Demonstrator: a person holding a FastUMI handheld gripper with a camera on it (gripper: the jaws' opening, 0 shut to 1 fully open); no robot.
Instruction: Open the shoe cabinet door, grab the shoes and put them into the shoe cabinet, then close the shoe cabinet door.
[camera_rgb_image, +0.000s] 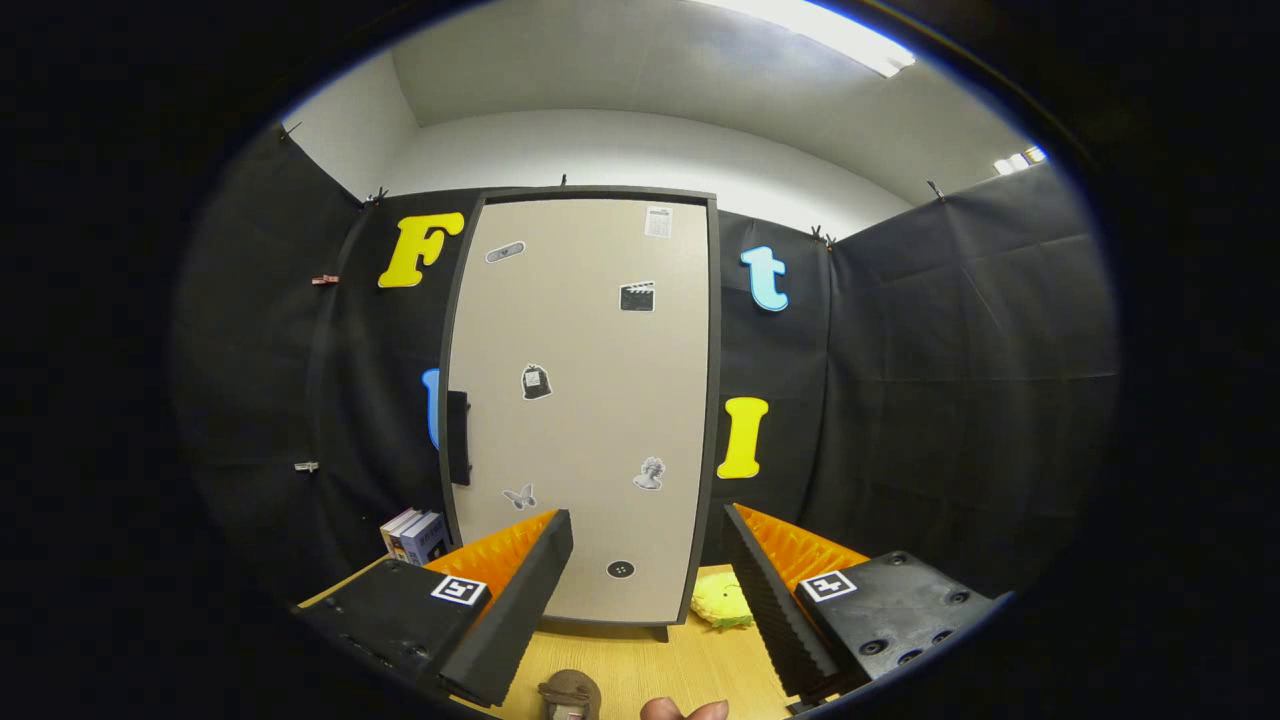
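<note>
The shoe cabinet (585, 400) stands upright on the wooden table beyond my fingers, its beige door shut and dotted with small stickers. A black handle (458, 437) sits on the door's left edge. My gripper (648, 525) is open, its two fingers spread wide in front of the door's lower part with nothing between them. A brown shoe (570, 693) lies on the table close below, between the finger bases; just its tip shows.
A yellow plush item (722, 600) lies by the cabinet's lower right corner. A few books (415, 535) stand left of the cabinet. A fingertip of a person's hand (683, 710) shows near the shoe. Black cloth walls close in on all sides.
</note>
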